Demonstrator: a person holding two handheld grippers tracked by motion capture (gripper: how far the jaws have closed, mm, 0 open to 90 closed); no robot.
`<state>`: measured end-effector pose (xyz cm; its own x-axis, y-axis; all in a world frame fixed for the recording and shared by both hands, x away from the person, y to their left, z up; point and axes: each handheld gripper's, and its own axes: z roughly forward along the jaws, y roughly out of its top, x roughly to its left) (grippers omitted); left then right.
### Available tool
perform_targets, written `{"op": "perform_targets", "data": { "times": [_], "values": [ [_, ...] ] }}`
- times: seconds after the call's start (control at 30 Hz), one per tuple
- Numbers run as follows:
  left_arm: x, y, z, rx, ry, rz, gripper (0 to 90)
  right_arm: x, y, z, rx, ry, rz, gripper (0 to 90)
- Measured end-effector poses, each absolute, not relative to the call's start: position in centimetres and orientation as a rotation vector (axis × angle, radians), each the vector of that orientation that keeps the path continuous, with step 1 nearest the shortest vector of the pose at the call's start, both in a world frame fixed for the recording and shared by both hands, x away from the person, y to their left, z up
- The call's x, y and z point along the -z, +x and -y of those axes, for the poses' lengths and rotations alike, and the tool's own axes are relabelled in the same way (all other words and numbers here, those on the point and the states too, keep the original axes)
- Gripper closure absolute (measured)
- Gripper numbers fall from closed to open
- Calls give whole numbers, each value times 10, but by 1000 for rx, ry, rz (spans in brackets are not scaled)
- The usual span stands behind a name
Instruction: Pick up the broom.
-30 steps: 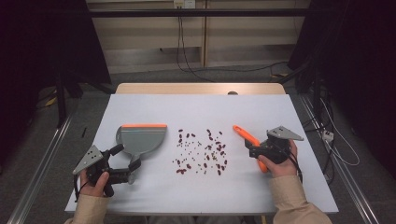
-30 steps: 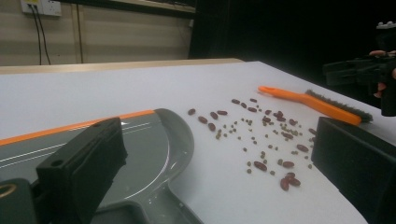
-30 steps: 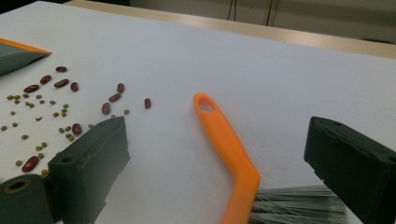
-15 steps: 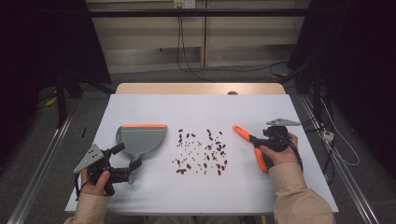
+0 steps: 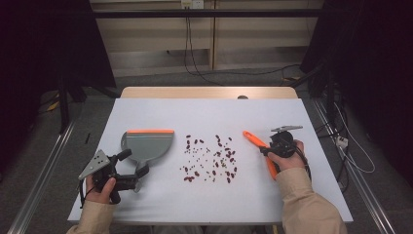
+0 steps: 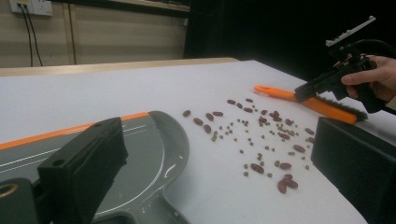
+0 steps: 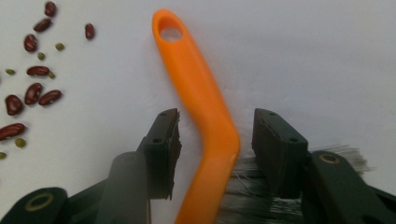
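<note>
The brush lies on the white table, right of the scattered beans, its orange handle pointing up and left toward them. The right gripper view shows what the high view cannot: the handle's bend sits between the two jaws of the right gripper, with a sliver of gap on either side — the pads are not pressing it yet, though the jaws have just been closing around it. Grey bristles show behind the right-hand jaw. From above, the right gripper covers the middle of the brush, so the gap cannot be told there.

The left gripper view gives a low side look at the brush, flat on the table with the far gripper over it.

To the left, the dustpan rests flat, its orange edge away from the person. The left gripper is at its handle; its jaws stand wide apart — in its own view the pan lies between and under them, unpinched.
</note>
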<state>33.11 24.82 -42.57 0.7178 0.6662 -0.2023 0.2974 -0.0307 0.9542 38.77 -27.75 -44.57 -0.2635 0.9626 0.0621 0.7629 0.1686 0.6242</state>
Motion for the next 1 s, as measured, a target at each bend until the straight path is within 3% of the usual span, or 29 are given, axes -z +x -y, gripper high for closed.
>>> {"op": "perform_targets", "data": {
  "times": [0.2,0.5,1.0],
  "values": [
    [426,331,-245,-345,1632,-787,30,448,390,277,-793,1672,-2097,628],
    [425,329,-247,-355,1632,-788,30,446,395,271,-743,1715,-2113,685],
    [423,329,-246,-366,1639,-781,30,446,408,259,-782,1676,-2150,687]
  ]
}}
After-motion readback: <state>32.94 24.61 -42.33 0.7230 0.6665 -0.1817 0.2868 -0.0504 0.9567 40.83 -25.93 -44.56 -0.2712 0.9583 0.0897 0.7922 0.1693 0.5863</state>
